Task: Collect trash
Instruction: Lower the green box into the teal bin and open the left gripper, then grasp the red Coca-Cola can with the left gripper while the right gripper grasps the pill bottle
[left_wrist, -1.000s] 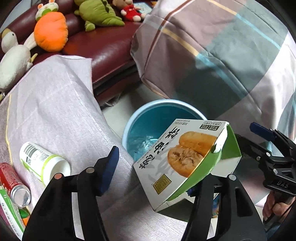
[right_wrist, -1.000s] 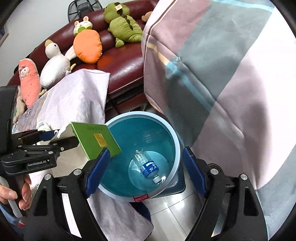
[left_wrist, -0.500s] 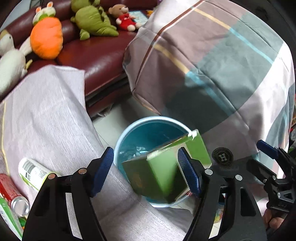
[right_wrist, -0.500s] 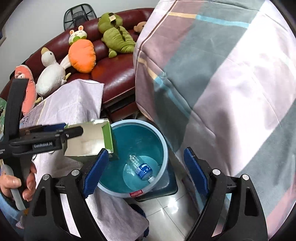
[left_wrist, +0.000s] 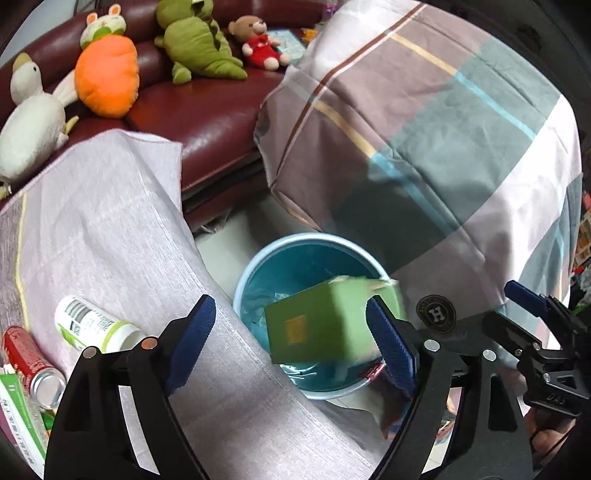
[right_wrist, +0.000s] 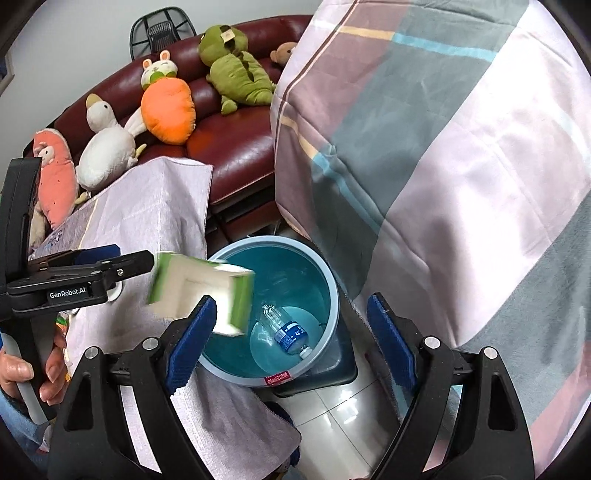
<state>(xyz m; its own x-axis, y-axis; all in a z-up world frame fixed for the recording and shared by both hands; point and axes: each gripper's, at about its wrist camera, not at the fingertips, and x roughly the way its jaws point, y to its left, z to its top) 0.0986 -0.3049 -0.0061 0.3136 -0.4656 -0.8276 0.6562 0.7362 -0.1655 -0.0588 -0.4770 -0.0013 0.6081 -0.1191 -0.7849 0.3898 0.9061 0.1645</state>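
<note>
A green and white cardboard box (left_wrist: 321, 325) is blurred in mid-air over the round blue bin (left_wrist: 243, 280). My left gripper (left_wrist: 290, 306) hangs above it with its jaws opening; the box is between the fingers, but the pads do not press on it. In the right wrist view the box (right_wrist: 199, 291) floats just clear of the left gripper (right_wrist: 122, 264), over the near-left rim of the bin (right_wrist: 332, 295). A clear plastic bottle (right_wrist: 286, 332) lies on the bin's floor. My right gripper (right_wrist: 291, 304) stands open above the bin with nothing in it.
On the lilac cloth-covered table (left_wrist: 110, 240) lie a white bottle (left_wrist: 92, 325), a red can (left_wrist: 29, 358) and a green packet (left_wrist: 18, 417). A plaid sheet (left_wrist: 424, 129) drapes something bulky right of the bin. A dark red sofa (left_wrist: 207, 122) with plush toys runs behind.
The left jaws have widened and the box, gripped and tilted over the bin before, has turned and slipped free toward the bin. Both grippers have risen a little.
</note>
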